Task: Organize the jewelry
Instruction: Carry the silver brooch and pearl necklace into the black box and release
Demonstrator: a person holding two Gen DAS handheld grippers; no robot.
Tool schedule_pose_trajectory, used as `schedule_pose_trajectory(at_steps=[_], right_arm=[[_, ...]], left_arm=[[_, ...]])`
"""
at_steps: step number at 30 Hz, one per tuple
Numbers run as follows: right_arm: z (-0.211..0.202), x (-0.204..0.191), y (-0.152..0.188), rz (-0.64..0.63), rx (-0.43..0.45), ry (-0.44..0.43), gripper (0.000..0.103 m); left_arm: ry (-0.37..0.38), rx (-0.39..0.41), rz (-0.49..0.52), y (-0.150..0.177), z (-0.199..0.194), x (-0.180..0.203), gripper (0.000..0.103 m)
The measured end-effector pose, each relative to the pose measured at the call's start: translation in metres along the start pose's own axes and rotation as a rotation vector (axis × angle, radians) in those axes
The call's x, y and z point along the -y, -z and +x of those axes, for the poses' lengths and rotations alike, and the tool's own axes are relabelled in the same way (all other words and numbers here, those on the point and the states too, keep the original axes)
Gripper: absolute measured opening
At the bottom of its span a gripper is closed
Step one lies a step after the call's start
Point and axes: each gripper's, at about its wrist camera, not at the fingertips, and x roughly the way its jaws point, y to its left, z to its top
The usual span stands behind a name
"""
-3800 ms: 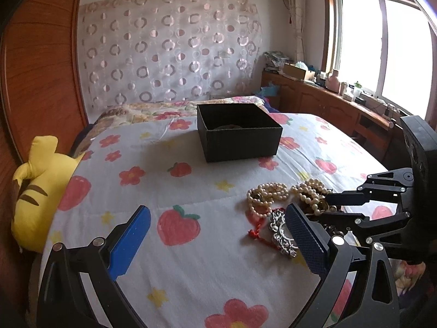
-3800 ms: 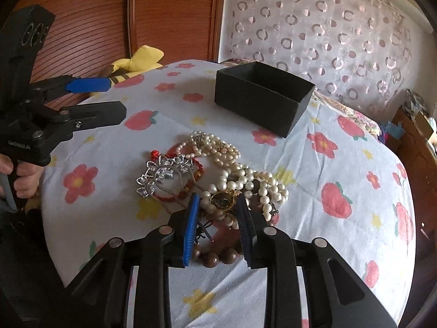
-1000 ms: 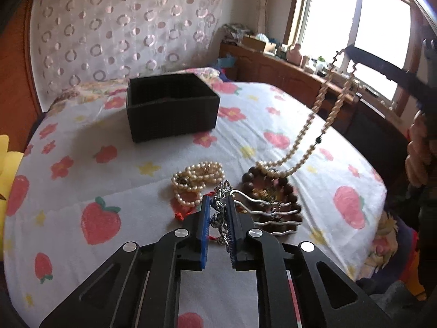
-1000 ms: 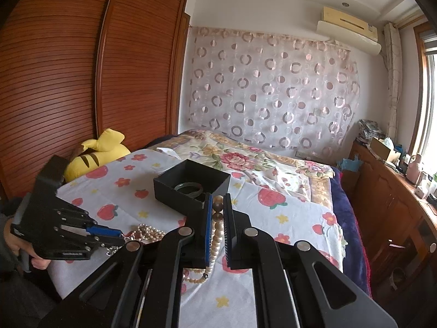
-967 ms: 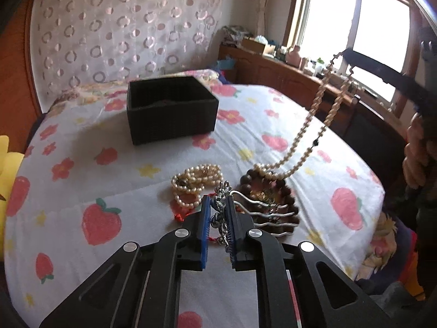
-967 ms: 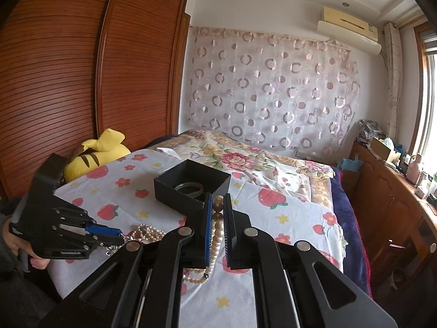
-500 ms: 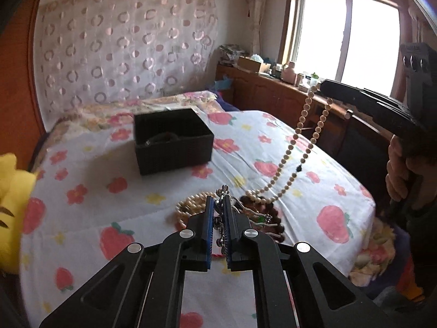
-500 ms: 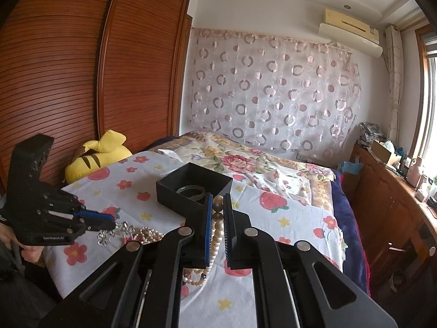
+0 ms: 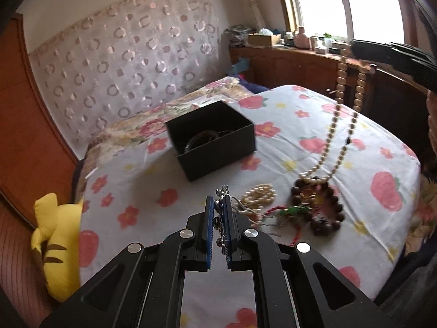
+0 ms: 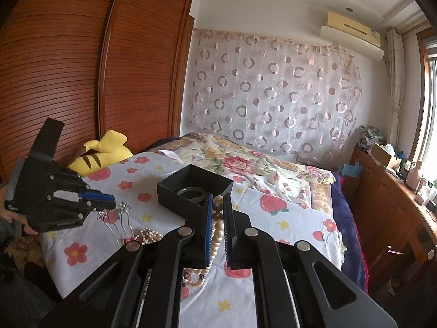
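My left gripper [image 9: 218, 201] is shut on a silver hair comb [image 9: 223, 191]; its prongs trail to the right, above the sheet. In the right wrist view the same left gripper [image 10: 109, 202] holds the comb [image 10: 118, 217] clear of the bed. My right gripper [image 10: 217, 201] is shut on a long pearl necklace [image 10: 217, 227], which hangs from the right gripper [image 9: 357, 47] down to the bed as a strand [image 9: 334, 128]. An open black box [image 9: 218, 161] holds a dark bangle [image 9: 202, 139]. A pearl bracelet [image 9: 258, 194], a brown bead bracelet [image 9: 329, 218] and a red cord [image 9: 273, 210] lie on the sheet.
A yellow plush toy [image 9: 57, 235] lies at the bed's left edge against the wooden wardrobe [image 10: 68, 68]. A wooden sideboard [image 9: 295, 63] with several small items runs under the window. A person's hand [image 9: 431, 120] is at the right edge. The bed drops off at front and right.
My left gripper has risen and rolled with the silver comb, lifting it off the jewelry pile. The right gripper has kept still with the pearl necklace hanging from it.
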Motion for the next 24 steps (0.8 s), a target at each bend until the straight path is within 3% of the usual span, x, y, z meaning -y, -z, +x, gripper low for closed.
schedule_pose_trajectory(at_steps=[11,24], right_arm=[[-0.001,0.000,-0.022,-0.025,0.031,-0.010,0.009],[0.011,0.000,-0.094,-0.064,0.120,-0.028,0.009]], left_arm=[[-0.008,0.067,-0.118,-0.017,-0.008,-0.039,0.006],[-0.016,0.140,-0.186,-0.053,-0.005,-0.065,0.006]])
